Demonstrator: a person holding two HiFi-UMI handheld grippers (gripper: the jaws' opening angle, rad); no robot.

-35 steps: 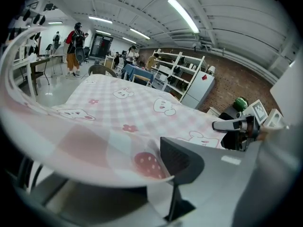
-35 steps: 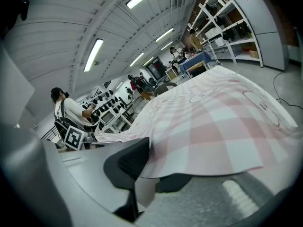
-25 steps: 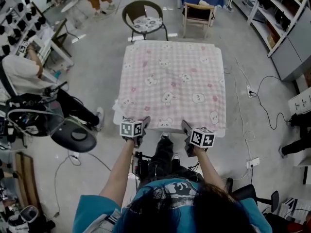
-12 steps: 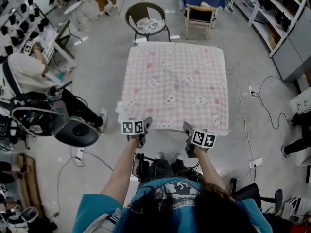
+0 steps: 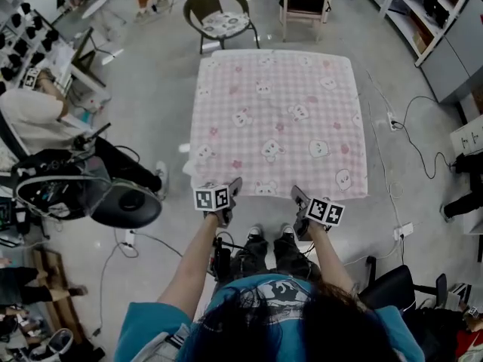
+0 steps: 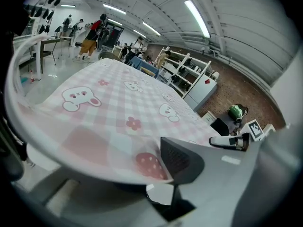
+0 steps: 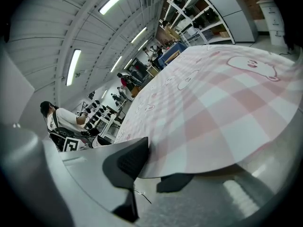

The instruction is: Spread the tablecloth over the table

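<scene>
A pink checked tablecloth (image 5: 279, 119) with bunny prints lies spread flat over the square table. Its near edge reaches both grippers. My left gripper (image 5: 232, 187) is at the near left part of that edge. In the left gripper view the cloth (image 6: 118, 112) runs between the jaws of that gripper (image 6: 165, 169), which is shut on it. My right gripper (image 5: 298, 196) is at the near right part of the edge. Its jaws are opening. In the right gripper view the cloth's edge (image 7: 213, 108) still lies between that gripper's (image 7: 147, 174) pads, stretched flat.
A round chair with a cushion (image 5: 223, 17) and a wooden chair (image 5: 306, 6) stand beyond the table's far side. A seated person (image 5: 38, 111) and a black round seat (image 5: 124, 202) are at the left. Cables (image 5: 407, 142) and shelves (image 5: 445, 21) are at the right.
Both grippers have sunk a little with the cloth's near edge and drawn it slightly toward me. The table now sits higher in the head view.
</scene>
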